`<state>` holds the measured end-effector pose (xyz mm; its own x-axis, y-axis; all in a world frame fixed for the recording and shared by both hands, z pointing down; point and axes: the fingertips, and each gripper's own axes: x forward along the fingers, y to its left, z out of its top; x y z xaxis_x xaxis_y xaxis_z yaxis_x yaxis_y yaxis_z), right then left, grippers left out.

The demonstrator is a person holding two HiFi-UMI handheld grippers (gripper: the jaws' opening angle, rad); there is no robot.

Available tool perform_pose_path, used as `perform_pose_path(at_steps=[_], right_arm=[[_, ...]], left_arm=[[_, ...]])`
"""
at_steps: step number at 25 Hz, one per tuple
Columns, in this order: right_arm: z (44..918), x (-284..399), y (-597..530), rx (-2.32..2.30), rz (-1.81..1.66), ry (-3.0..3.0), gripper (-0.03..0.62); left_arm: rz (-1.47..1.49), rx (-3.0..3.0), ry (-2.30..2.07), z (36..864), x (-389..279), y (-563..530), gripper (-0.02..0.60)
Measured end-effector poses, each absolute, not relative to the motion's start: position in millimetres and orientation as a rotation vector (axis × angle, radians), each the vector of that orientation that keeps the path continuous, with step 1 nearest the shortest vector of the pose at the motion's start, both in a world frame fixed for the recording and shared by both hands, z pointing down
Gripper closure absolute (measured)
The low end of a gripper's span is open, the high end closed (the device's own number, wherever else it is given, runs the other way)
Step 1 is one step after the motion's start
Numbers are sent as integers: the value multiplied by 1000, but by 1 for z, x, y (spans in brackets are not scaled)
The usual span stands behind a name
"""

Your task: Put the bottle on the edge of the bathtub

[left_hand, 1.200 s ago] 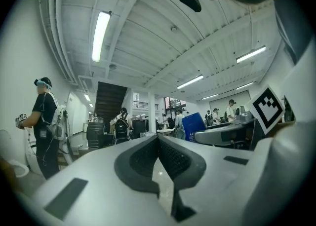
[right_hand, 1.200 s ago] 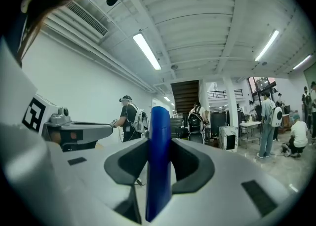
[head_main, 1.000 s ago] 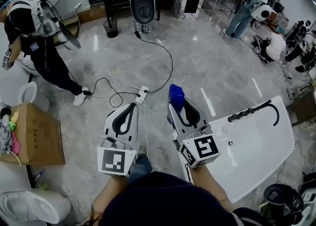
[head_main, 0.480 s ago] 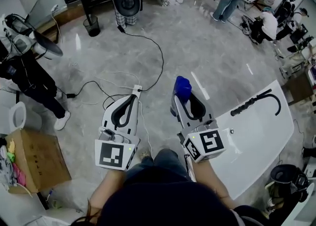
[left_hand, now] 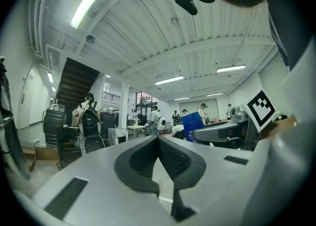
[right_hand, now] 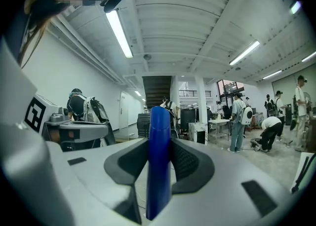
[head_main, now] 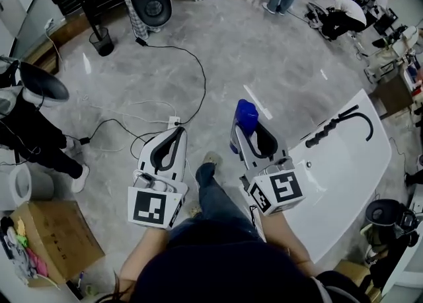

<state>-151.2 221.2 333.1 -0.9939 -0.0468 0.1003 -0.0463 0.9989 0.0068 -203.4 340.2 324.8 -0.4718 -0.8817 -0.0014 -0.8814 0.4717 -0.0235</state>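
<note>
With the person a step further across the floor, the right gripper still pinches the blue bottle in its jaws beside the bathtub, so placement remains; the left gripper has its jaws pressed together, empty.

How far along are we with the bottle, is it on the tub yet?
Done: the blue bottle is picked up and clamped between the right gripper's jaws. In hand: it hangs over the floor beside the white bathtub, not above its edge. Left to do: carry it over the rim, set it down and release. The left gripper is shut and empty.
</note>
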Motion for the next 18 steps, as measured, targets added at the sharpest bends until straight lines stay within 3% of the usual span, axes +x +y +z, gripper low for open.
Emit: perform_pose_path(at_steps=[10, 18], right_arm=[[333, -213, 122, 232, -10, -3063, 439], [321, -214, -2, 517, -26, -3033, 440]], left_arm=[[18, -1826, 2481, 312, -276, 209, 557], [-11, -2052, 2256, 298, -297, 67, 557]])
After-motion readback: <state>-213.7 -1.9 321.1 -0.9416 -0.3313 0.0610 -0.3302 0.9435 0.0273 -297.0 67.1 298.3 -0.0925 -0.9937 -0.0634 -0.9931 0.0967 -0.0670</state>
